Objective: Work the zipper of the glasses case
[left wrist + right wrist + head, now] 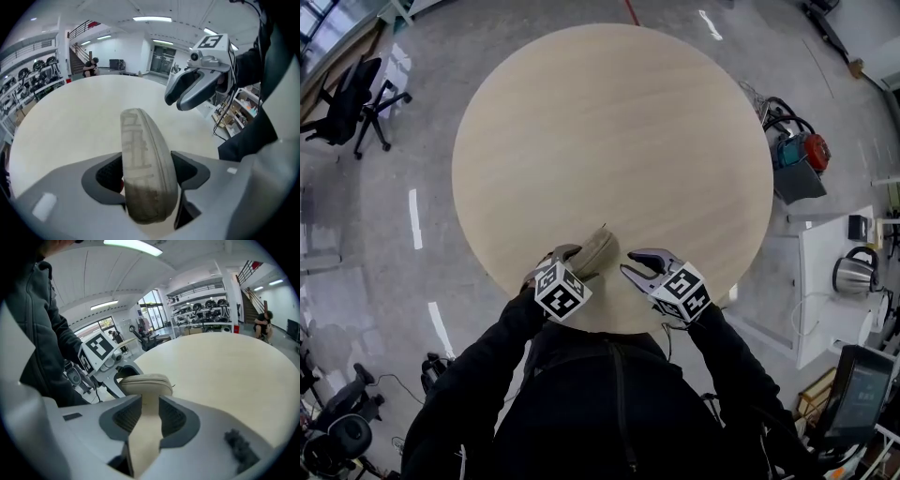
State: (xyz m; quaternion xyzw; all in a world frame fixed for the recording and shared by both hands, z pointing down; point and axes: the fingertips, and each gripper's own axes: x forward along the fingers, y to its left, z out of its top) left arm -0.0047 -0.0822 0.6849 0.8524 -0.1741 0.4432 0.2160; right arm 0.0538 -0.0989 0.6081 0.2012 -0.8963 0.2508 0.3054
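Glasses case (598, 246) is at the near edge of a big round wooden table (609, 141), right in front of the person, and nothing else is on the tabletop. The left gripper (147, 174) has closed on the case from the near end: its two pads press the case's flat sides, so the case stands up on its narrow edge with its far end pointing out across the table. The right gripper (150, 416) is just beside the case but apart from it, with its jaws spread. Only bare tabletop shows in the gap between them, so it holds nothing. In the right gripper view the case lies straight ahead past the jaw tips, with its rounded end facing the camera. A small dark tab (172, 386) sticks out at one corner. It may be the zipper pull, but it is too small to be sure. The step in hand looks like steadying the case so the zipper can be worked, and the zipper itself seems untouched. Next, the right gripper would need to reach the pull, line its open jaws up on either side of that small tab and pinch it, while the left keeps a firm hold so the case does not twist or tip.
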